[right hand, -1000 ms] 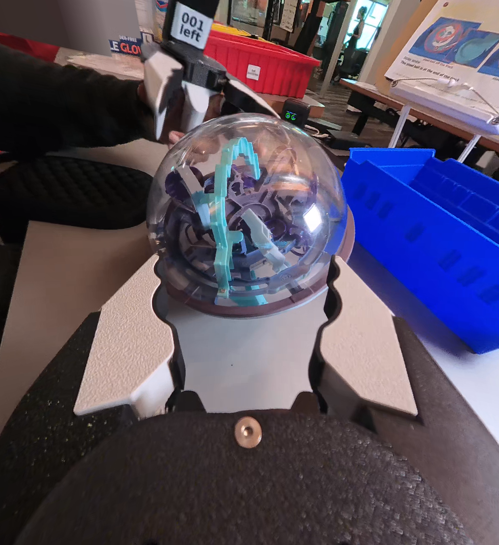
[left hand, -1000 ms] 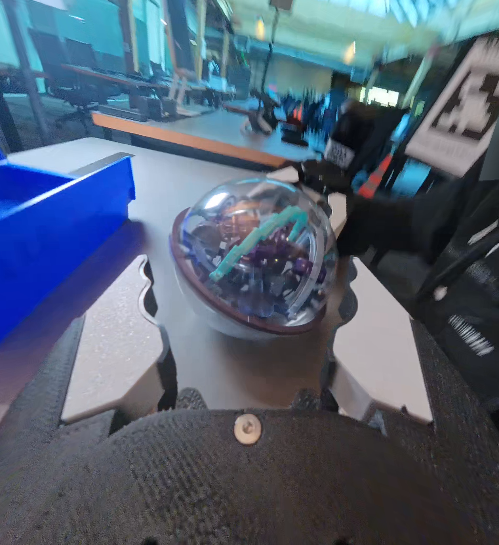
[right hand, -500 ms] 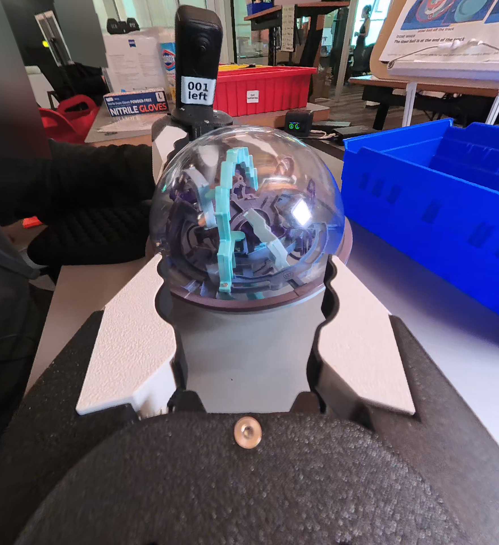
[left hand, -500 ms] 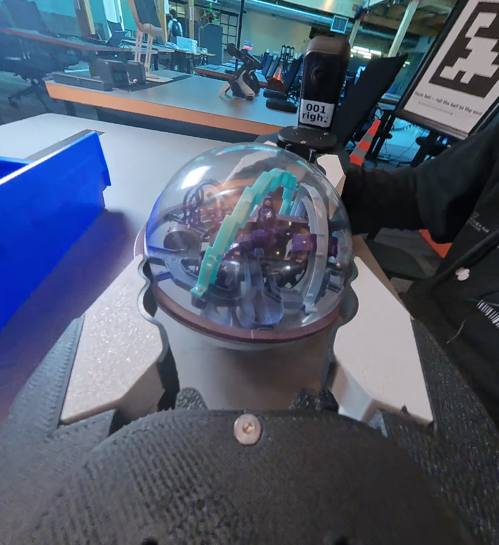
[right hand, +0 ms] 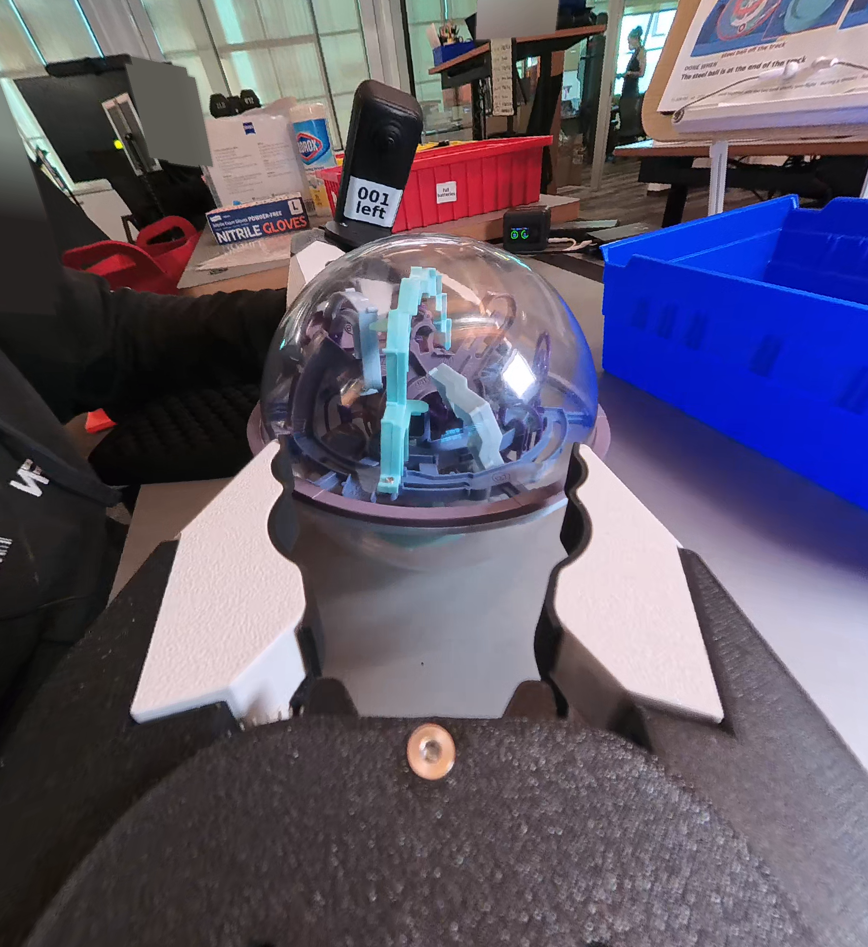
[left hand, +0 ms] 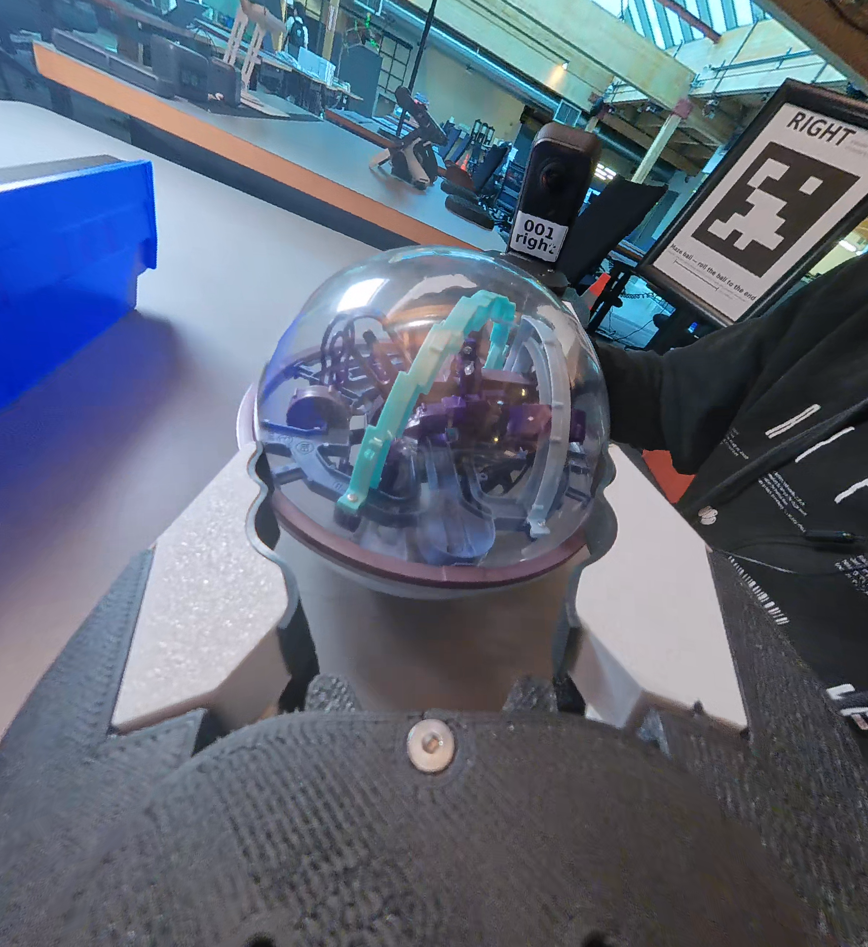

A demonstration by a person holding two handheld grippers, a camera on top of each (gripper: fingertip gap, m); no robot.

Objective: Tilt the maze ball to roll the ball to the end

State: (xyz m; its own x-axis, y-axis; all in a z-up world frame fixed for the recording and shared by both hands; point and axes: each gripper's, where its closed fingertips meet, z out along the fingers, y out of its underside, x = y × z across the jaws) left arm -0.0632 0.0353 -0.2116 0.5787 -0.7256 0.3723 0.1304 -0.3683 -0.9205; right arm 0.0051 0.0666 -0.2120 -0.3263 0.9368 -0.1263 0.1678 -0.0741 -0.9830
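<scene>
The maze ball (left hand: 429,410) is a clear dome with teal, purple and grey tracks inside and a dark red rim. It sits upright between my left gripper's (left hand: 429,476) white fingers (left hand: 206,589), which press on its rim from both sides. In the right wrist view the maze ball (right hand: 429,369) is held the same way by my right gripper (right hand: 426,461) from the opposite side. Each gripper's black camera post shows behind the ball: the right one (left hand: 555,194) and the left one (right hand: 375,164). I cannot make out the small steel ball.
A blue bin (left hand: 52,287) stands on the grey table (left hand: 247,266) close beside the ball; it also shows in the right wrist view (right hand: 760,333). A person's black sleeve (left hand: 729,384) reaches in. A framed marker sign (left hand: 775,205), a red bin (right hand: 472,179) and a glove box (right hand: 257,225) stand beyond.
My left gripper has come in from farther back and closed around the ball. The ball has gone from tilted to upright and now fills both views more.
</scene>
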